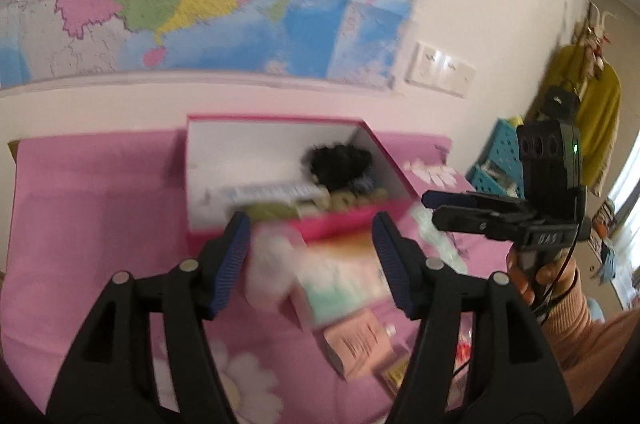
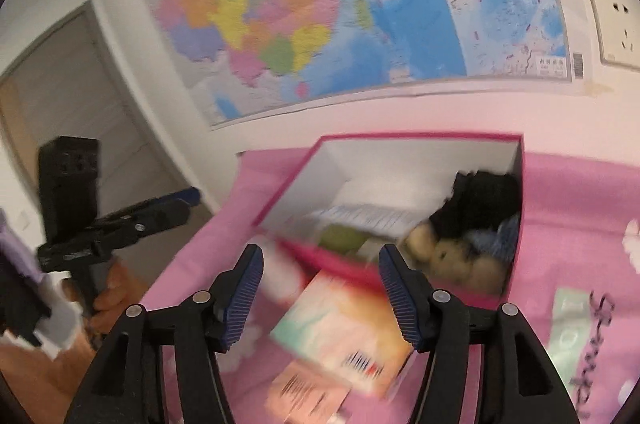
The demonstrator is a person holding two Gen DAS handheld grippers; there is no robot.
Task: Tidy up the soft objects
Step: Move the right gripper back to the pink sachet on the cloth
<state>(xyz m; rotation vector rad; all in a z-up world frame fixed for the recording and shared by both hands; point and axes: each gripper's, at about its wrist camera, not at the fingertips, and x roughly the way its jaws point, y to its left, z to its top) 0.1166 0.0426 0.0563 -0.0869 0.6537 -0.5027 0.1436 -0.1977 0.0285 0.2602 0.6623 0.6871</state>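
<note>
Left wrist view: left gripper [image 1: 310, 244], jaws released, hovers over a white plush [image 1: 268, 264] at 6 o'clock of the pink box [image 1: 320, 230]. Light, squashy; pinch its middle.

Right wrist view: right gripper [image 2: 320, 276] released above tissue packs [image 2: 340, 336] lying at the box's 6 o'clock.

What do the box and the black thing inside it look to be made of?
The box looks like cardboard: thin, stiff, flat walls, matte white inside, pink outside. The black thing looks like plush or fuzzy fabric, with a ragged, fluffy outline and no shine. Blur keeps me from being sure.
</note>
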